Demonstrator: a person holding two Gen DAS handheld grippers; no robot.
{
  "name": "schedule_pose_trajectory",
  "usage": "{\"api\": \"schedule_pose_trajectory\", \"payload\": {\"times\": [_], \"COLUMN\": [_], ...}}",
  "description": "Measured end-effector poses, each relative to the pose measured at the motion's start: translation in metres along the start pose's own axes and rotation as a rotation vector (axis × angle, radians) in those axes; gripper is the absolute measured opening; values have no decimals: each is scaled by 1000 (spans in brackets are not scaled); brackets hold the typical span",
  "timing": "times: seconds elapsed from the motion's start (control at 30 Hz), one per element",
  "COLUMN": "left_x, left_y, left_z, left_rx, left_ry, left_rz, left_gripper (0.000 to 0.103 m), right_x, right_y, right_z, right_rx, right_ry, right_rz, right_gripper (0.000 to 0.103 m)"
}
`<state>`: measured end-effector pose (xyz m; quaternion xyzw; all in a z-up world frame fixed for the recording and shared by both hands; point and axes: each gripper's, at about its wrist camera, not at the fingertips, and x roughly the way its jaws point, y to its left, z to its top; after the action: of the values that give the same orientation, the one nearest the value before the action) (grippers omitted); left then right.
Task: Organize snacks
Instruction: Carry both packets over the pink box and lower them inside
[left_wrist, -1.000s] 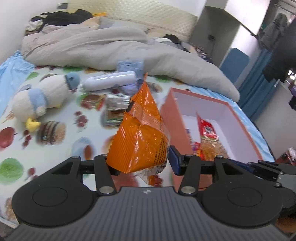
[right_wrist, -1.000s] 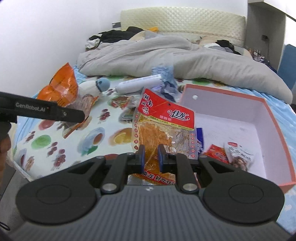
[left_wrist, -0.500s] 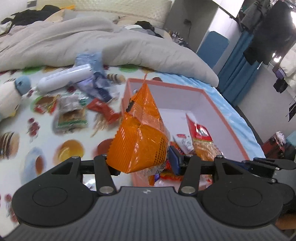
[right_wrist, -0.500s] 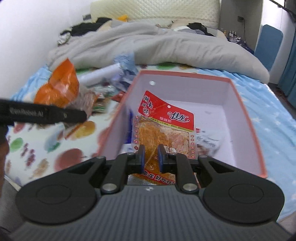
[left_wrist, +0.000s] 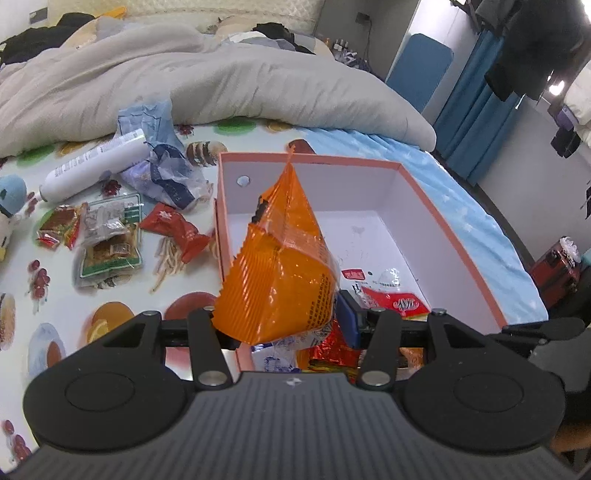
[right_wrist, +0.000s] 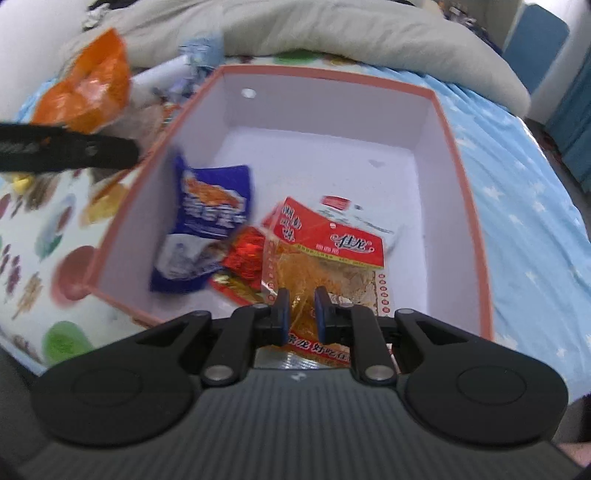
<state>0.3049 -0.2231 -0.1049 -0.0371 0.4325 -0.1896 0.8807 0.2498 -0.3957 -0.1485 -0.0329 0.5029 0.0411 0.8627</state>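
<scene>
- Orange snack bag (left_wrist: 280, 280): clamped between the jaws of the left gripper (left_wrist: 284, 325), which stand about half apart with both pads pressed on the bag's lower sides; the bag stands upright with its sealed tip at the top, and hangs above the near left corner of the box (left_wrist: 454, 236).
- Red-topped snack pack (right_wrist: 325, 258): pinched at its lower clear part by the right gripper (right_wrist: 299, 314), jaws narrow on the thin film; the pack hangs over the near end of the box interior.
- Box: pink outside, white inside, open at the top; it rests on the bed (left_wrist: 476, 206) on a fruit-print sheet (left_wrist: 74, 295).
- Box contents: a blue snack packet (right_wrist: 207, 225) leaning on the left wall, blurred; a shiny red wrapper (right_wrist: 243, 254) beside it; a white pack with a red label (right_wrist: 354, 218) flat on the floor behind the held pack.
- Loose items left of the box on the sheet: a red packet (left_wrist: 173, 229), a clear pack with a green border (left_wrist: 107, 240), a small red-and-green packet (left_wrist: 59, 225), a white bottle (left_wrist: 92, 166) lying on its side, and a crumpled blue-white bag (left_wrist: 162, 170).
- Beyond these: a grey duvet (left_wrist: 221, 77) across the bed; blue curtains (left_wrist: 476, 122) at the right.
</scene>
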Motion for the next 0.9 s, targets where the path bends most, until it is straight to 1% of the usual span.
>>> {"api": "schedule_pose_trajectory", "payload": {"times": [0.17,0.3,0.4,0.57,0.67,0.7,0.77,0.8,0.83,0.87,0.9], "left_x": [11,19,24,40,55,60,68,72,73,74,76], "left_y": [-3,-5,-9,-15,-19,-20,-23,-23,-24,-25,-26], "left_z": [0,2,4,10,13,14,15,15,15,14,14], "left_rx": [-12,-18,-27,-20,-11,-9,-12,-18,-24,-22,-15], "left_ry": [17,18,13,22,40,43,43,46,42,35,34], "left_rz": [-9,-17,-28,-36,-36,-34,-51,-63,-65,-64,-64], "left_gripper": [55,55,55,55,55,56,65,76,79,79,79], "right_x": [2,6,6,17,31,34,39,41,42,42,41], "right_y": [-6,-14,-24,-49,-57,-58,-61,-62,-63,-63,-63], "right_z": [4,9,15,27,29,29,29,30,31,31,31], "right_rx": [-10,-24,-57,-25,-10,-7,16,30,35,37,40], "right_ry": [-19,-37,-67,-89,-76,-74,-74,-74,-76,-81,-95], "right_rz": [18,15,5,-16,9,18,54,67,74,78,84], "right_gripper": [17,17,17,16,16,16,18,18,23,40,48]}}
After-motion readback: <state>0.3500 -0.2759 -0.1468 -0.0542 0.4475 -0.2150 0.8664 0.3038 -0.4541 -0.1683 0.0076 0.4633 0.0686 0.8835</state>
